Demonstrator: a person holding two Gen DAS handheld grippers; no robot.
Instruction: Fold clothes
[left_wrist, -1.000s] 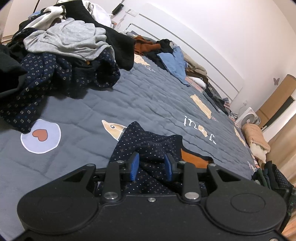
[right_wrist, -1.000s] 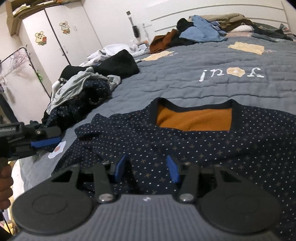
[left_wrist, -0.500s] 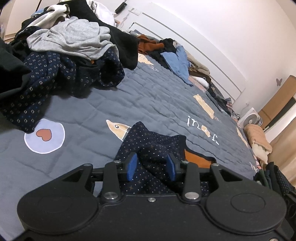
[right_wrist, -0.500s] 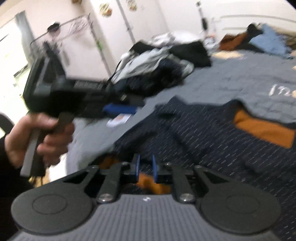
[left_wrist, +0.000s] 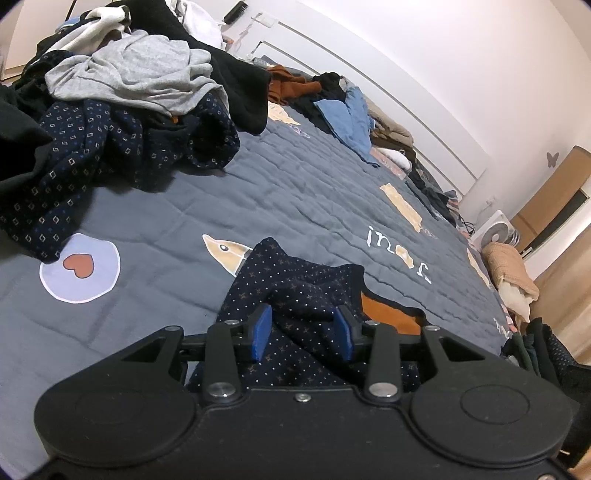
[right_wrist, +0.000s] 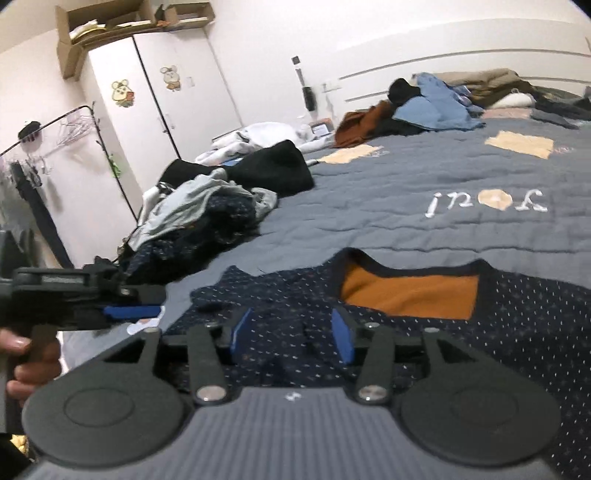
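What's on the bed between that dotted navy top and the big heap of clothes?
Only bare quilt between the navy top and the clothes heap, apart from its printed patches. The left wrist view shows it.

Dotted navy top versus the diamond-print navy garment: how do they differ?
The dotted top lies spread near both tongs, its orange lining showing. The diamond-print garment is crumpled in the pile under a grey shirt. Prints differ: tiny dots and crosses versus small diamonds. Both are navy, on the quilt.

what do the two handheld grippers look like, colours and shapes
The left gripper has a smooth black body with two round discs, black linkage arms with silver pivot bolts, and blue finger pads. The right gripper is built alike, but its body is ribbed grey.
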